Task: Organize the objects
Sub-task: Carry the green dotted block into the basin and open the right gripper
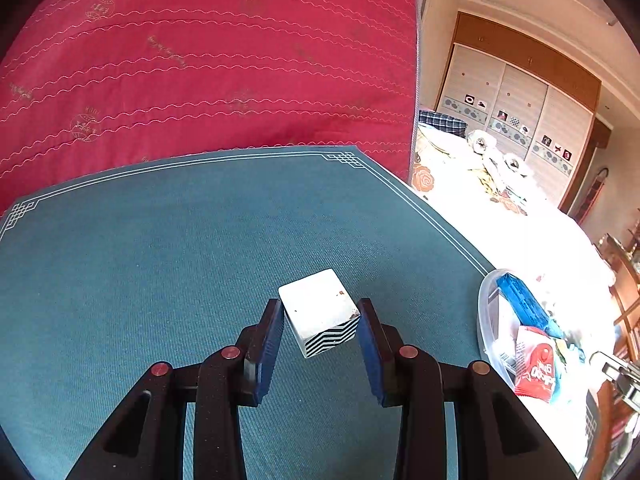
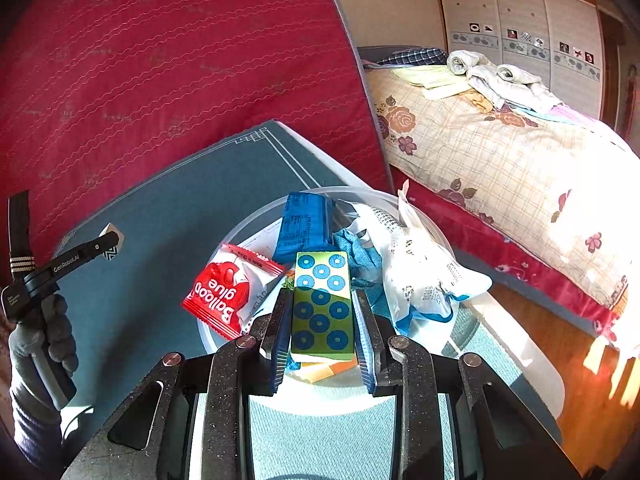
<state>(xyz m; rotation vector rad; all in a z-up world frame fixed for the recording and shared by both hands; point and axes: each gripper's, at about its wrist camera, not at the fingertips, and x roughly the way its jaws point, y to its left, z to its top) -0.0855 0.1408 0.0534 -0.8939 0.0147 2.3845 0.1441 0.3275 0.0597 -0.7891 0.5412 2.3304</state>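
Most items already sit in the tub (image 2: 248,220), over which the right gripper (image 2: 323,330) clamps the green tile (image 2: 322,304), while the left gripper (image 1: 320,330), jaws open and not yet touching, brackets the cube (image 1: 320,312) left on the mat (image 1: 140,260)

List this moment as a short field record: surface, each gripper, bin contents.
surface: teal mat in front of a red quilted mattress
left gripper: fingers on either side of a white cube with striped side, which sits on the mat; contact unclear
right gripper: shut on green tile with blue rings, over the bin
clear plastic bin: red Balloon glue packet, blue box, white plastic bag
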